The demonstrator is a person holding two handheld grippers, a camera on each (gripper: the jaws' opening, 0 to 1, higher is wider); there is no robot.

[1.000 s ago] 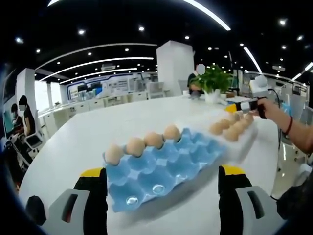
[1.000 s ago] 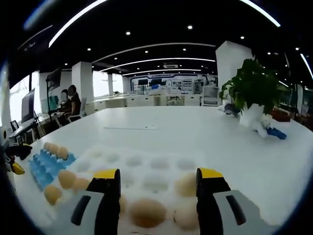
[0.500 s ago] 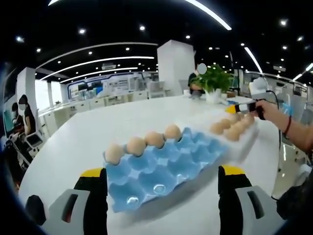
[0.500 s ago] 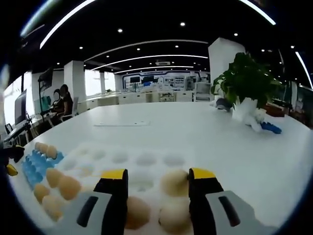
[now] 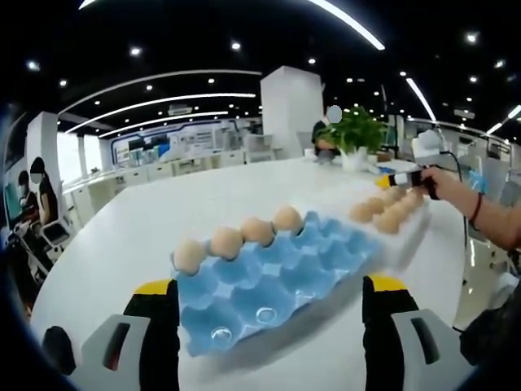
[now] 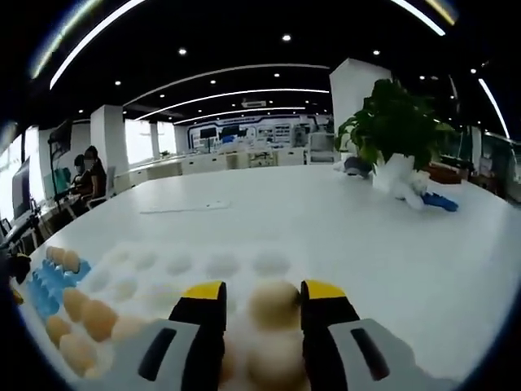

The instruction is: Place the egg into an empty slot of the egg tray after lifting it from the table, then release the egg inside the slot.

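Observation:
A blue egg tray point(image 5: 269, 281) lies between my left gripper's point(image 5: 270, 285) wide-open jaws, with several brown eggs point(image 5: 242, 234) along its far row. Further right, a white egg tray point(image 5: 407, 224) holds more eggs point(image 5: 383, 213); a hand point(image 5: 444, 181) holds my right gripper point(image 5: 405, 177) over it. In the right gripper view, my right gripper point(image 6: 264, 292) has its jaws drawn in against one egg point(image 6: 274, 303) that sits in the white tray point(image 6: 163, 265). Another egg point(image 6: 273, 358) lies just below it. The blue tray point(image 6: 45, 281) shows at far left.
The round white table point(image 6: 391, 244) carries a potted plant point(image 6: 391, 122) at the far right and a flat sheet point(image 6: 183, 208) in the middle. More eggs point(image 6: 81, 308) fill the white tray's left side. People sit at desks point(image 5: 37, 195) beyond the table.
My right gripper's jaws have narrowed step by step onto the egg while the camera dropped closer to the white tray. The left gripper and the blue tray have stayed still.

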